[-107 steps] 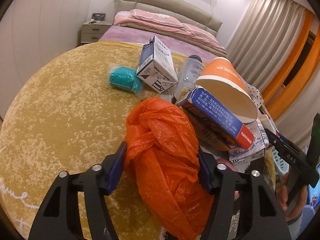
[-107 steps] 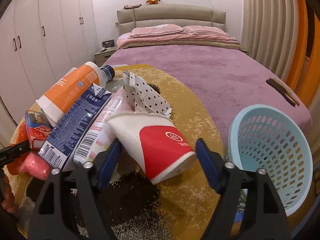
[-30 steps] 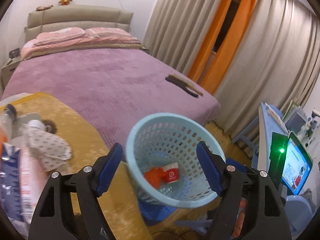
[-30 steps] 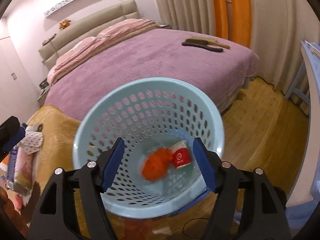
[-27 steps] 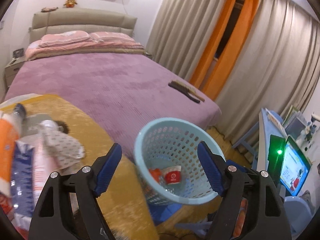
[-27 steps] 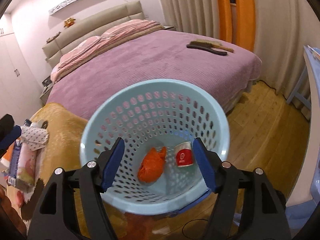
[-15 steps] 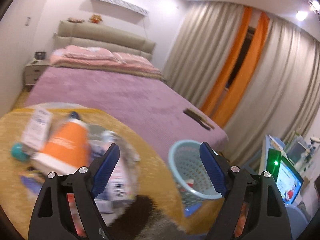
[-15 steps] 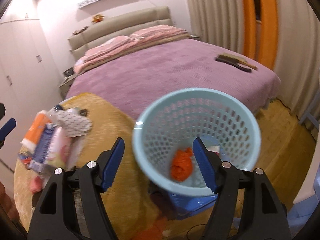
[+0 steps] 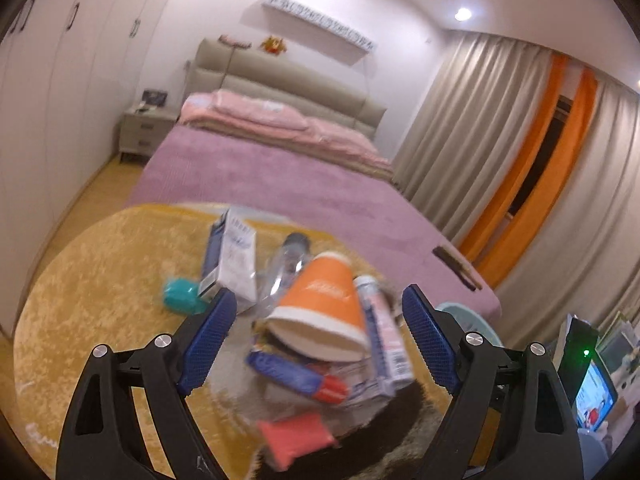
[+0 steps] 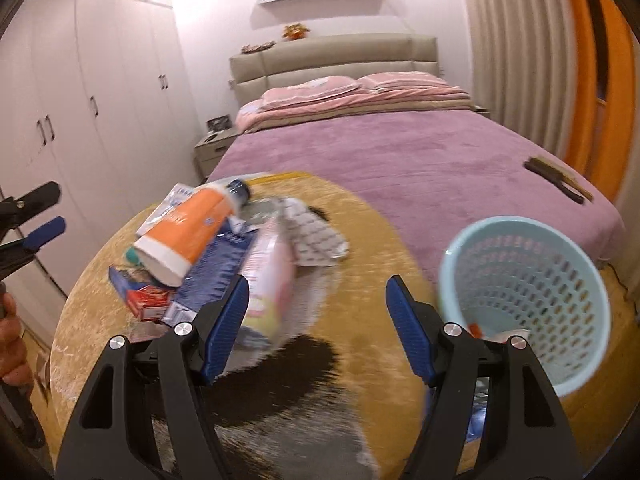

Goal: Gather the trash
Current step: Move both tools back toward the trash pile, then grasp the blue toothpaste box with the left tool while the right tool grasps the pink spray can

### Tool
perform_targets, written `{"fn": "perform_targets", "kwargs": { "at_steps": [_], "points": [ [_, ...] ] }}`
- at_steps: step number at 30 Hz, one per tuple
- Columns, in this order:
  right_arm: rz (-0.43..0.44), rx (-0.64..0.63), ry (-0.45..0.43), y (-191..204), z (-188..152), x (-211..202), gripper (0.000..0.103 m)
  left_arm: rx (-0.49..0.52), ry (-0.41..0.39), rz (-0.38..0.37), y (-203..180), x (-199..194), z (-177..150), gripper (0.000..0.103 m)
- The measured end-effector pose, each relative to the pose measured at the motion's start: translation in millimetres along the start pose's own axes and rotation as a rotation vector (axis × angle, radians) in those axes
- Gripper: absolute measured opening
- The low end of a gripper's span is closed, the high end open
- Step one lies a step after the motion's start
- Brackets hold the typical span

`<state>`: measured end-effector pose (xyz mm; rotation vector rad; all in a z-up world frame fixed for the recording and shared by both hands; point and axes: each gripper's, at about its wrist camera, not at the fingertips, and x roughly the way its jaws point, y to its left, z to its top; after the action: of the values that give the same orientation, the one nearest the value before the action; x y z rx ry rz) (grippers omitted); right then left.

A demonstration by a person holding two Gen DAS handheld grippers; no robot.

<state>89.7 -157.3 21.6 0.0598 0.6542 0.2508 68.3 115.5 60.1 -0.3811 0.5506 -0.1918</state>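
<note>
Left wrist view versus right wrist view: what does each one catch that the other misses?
Only the left view shows the teal packet, the pink packet and a lit screen.

Only the right view shows the wardrobe doors, a hand at the frame's edge, and into the basket.

Both show the orange cup, the trash pile, the yellow rug, the bed, and open, empty grippers.

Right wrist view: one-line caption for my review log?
Open, empty right gripper faces the trash pile on the yellow rug, with the blue basket at right.
</note>
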Motion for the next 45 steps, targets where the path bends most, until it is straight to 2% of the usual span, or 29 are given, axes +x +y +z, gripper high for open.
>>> {"fn": "perform_targets", "kwargs": {
  "at_steps": [8, 10, 17, 20, 22, 26, 28, 33, 35, 40, 45],
  "points": [
    [0.037, -0.002, 0.057, 20.0, -1.7, 34.1, 0.066, -0.070, 0.154, 0.037, 31.0, 37.2, -30.1, 0.083],
    [0.038, 0.002, 0.073, 20.8, -2.9, 42.2, 0.060, -0.095, 0.185, 0.032, 34.8, 43.2, -39.0, 0.081],
    [0.054, 0.025, 0.124, 24.9, -5.4, 62.9, 0.058, -0.172, 0.216, 0.016, 38.6, 50.9, -53.2, 0.081],
    [0.052, 0.028, 0.136, 27.8, -3.7, 70.2, 0.058, -0.168, 0.227, 0.023, 37.2, 57.3, -54.3, 0.068],
    [0.055, 0.030, 0.137, 29.5, -0.9, 73.4, 0.058, -0.174, 0.246, 0.014, 38.0, 61.0, -56.8, 0.053],
    [0.032, 0.041, 0.140, 29.9, 3.7, 80.5, 0.058, -0.201, 0.268, -0.012, 44.2, 60.5, -60.8, 0.044],
    [0.006, 0.059, 0.152, 26.8, 5.4, 84.8, 0.058, -0.199, 0.269, -0.019, 45.9, 55.7, -59.9, 0.033],
    [-0.009, 0.099, 0.213, 18.0, 0.2, 102.2, 0.059, -0.196, 0.272, -0.036, 58.2, 40.4, -61.3, 0.026],
    [0.010, 0.106, 0.242, 17.5, -3.3, 107.6, 0.049, -0.196, 0.266, -0.032, 65.7, 32.7, -59.7, 0.025],
    [0.019, 0.088, 0.204, 22.9, -4.8, 95.1, 0.048, -0.198, 0.239, -0.017, 83.4, 8.2, -56.7, 0.021],
    [0.086, 0.107, 0.180, 25.9, -8.2, 77.3, 0.048, -0.190, 0.209, -0.013, 87.3, -11.3, -55.3, 0.017]
  ]
}}
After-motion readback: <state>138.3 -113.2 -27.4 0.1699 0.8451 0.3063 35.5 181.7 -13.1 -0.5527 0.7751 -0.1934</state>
